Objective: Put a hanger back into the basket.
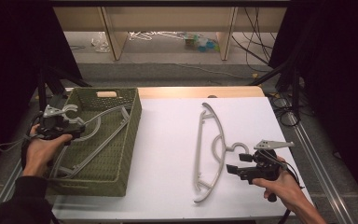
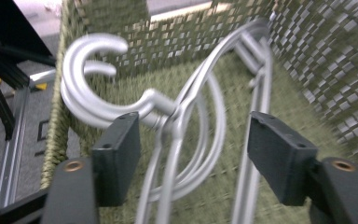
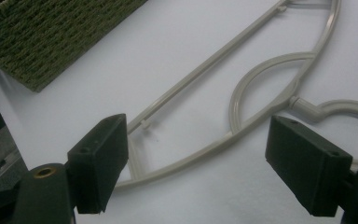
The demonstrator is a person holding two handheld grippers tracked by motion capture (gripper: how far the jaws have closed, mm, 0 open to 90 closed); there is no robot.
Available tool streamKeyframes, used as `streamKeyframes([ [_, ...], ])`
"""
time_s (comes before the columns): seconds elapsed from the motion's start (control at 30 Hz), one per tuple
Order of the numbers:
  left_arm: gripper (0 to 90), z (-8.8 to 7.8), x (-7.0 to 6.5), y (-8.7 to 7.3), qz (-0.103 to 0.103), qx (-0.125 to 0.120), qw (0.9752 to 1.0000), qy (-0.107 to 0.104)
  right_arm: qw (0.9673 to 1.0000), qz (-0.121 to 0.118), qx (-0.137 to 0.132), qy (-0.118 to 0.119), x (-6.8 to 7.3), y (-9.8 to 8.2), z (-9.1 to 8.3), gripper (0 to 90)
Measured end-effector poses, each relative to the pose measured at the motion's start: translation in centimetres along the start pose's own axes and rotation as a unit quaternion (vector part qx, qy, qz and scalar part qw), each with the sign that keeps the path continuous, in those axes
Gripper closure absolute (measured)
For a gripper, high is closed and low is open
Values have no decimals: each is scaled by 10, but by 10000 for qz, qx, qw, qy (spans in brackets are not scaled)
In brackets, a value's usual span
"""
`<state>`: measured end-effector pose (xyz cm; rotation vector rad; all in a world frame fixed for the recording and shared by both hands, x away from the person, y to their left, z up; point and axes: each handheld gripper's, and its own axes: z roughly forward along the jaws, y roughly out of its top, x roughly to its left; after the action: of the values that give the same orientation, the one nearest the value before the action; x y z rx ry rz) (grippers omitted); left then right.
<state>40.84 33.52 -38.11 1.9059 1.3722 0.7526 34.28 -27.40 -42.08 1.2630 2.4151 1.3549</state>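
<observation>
Left claw (image 2: 193, 161) gapes wide around basket's hangers (image 2: 177, 116), gripping nothing.

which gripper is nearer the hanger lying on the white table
Right. The right gripper sits open beside the hanger, near its hook. The left gripper is across the table, over the green basket.

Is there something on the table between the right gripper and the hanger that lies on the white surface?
Nothing visible stands between them. The right gripper is open just beside the hanger, near its hook, and the white table around it is bare. The green basket sits off to the left.
</observation>
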Motion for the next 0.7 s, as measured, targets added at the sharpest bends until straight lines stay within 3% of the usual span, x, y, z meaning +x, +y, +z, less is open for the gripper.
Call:
streamKeyframes([
  [0.13, 304, -17, -19, 4, -69, -417, 9991, -64, 10000, 56, 1, -3, 0, -1, 2, 211],
  [0.23, 282, -29, -36, 7, -167, -656, 9974, -239, 10000, 38, 24, 31, -2, -2, 3, 195],
  [0.33, 264, -39, -61, 9, -131, -861, 9951, -460, 9999, 75, 38, -55, -3, -2, 3, 194],
  [0.43, 244, -42, -84, 9, 83, -982, 9916, -842, 9998, 155, -6, -106, -5, -3, 5, 195],
  [0.57, 232, -42, -111, 4, 261, -1049, 9887, -1040, 9997, 170, -35, -174, -7, -4, 7, 198],
  [0.63, 231, -43, -126, 2, 314, -1138, 9862, -1164, 9997, 178, -24, -150, -7, -5, 9, 198],
  [0.67, 230, -43, -142, 1, 391, -1207, 9827, -1350, 9996, 158, 69, -212, -8, -5, 10, 198],
  [0.7, 228, -43, -142, 1, 391, -1207, 9827, -1350, 9996, 158, 69, -212, -8, -5, 10, 198],
])
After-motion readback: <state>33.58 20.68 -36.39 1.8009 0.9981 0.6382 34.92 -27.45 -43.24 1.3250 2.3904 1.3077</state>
